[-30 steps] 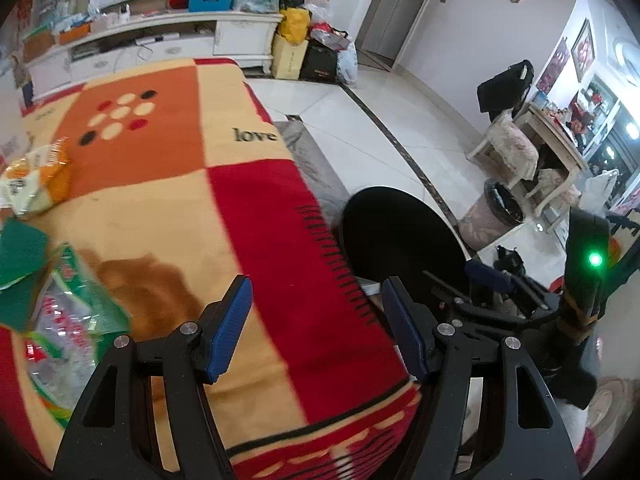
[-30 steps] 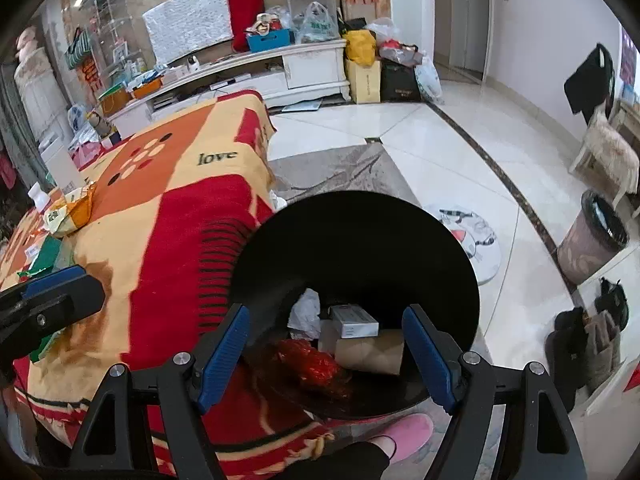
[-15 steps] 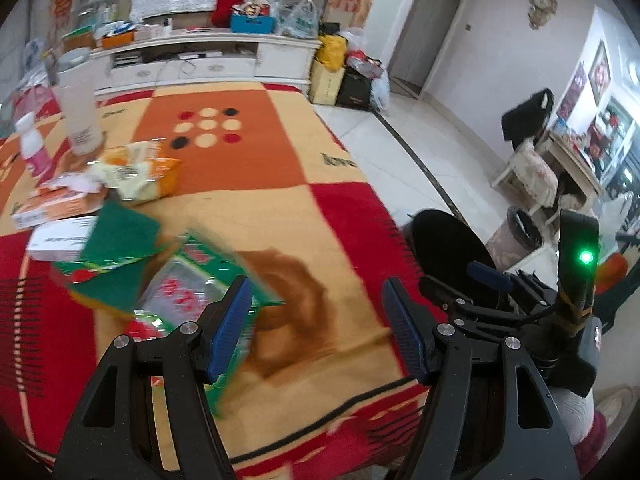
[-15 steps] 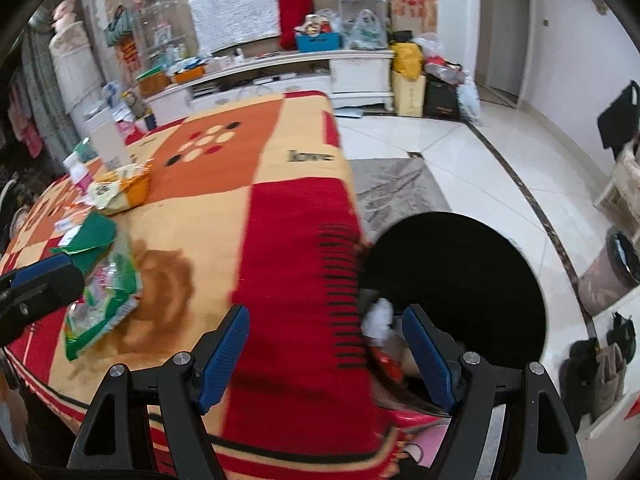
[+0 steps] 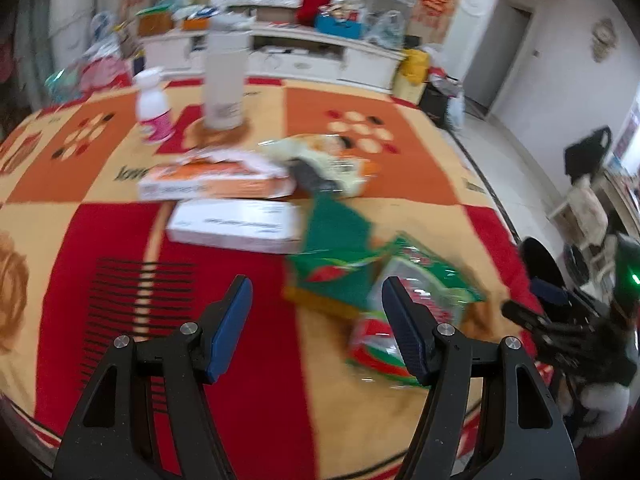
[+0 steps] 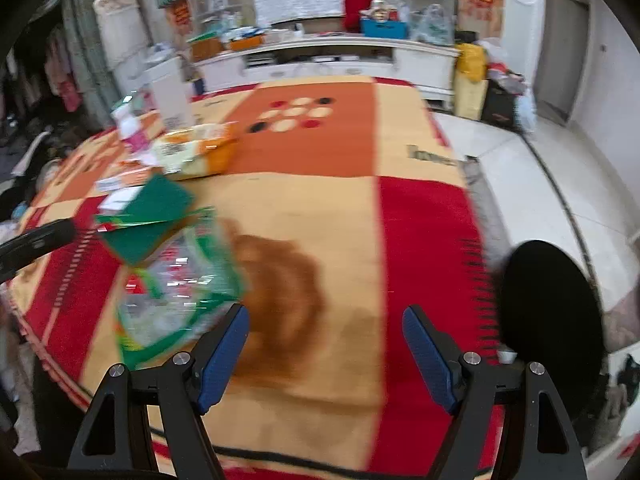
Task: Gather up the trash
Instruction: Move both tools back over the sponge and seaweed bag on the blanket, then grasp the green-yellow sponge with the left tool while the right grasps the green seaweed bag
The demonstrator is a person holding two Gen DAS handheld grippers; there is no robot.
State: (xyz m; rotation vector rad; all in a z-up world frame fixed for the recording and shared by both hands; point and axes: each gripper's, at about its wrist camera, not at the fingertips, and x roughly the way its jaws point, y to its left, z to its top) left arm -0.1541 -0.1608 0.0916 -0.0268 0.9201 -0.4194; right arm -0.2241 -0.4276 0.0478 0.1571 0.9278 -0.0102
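Trash lies on the red, orange and cream blanket-covered table (image 5: 248, 420): a clear and green plastic wrapper (image 5: 416, 300) (image 6: 176, 292), a green carton (image 5: 336, 256) (image 6: 152, 216), a white box (image 5: 236, 226), an orange box (image 5: 212, 184) and a yellow snack bag (image 5: 328, 164) (image 6: 192, 152). My left gripper (image 5: 316, 320) is open and empty, just short of the carton and wrapper. My right gripper (image 6: 326, 352) is open and empty above the blanket, right of the wrapper. The black trash bin (image 6: 548, 316) stands off the table's right edge.
A tall white cup (image 5: 224, 80) and a small pink-labelled bottle (image 5: 154, 108) stand at the table's far side. A white TV cabinet (image 6: 340, 60) with clutter lines the back wall. Tiled floor (image 6: 540, 168) lies to the right.
Both grippers have swung left, away from the bin and over the table. The boxes, cup and bottle have come into the left view. Both stay open and empty.
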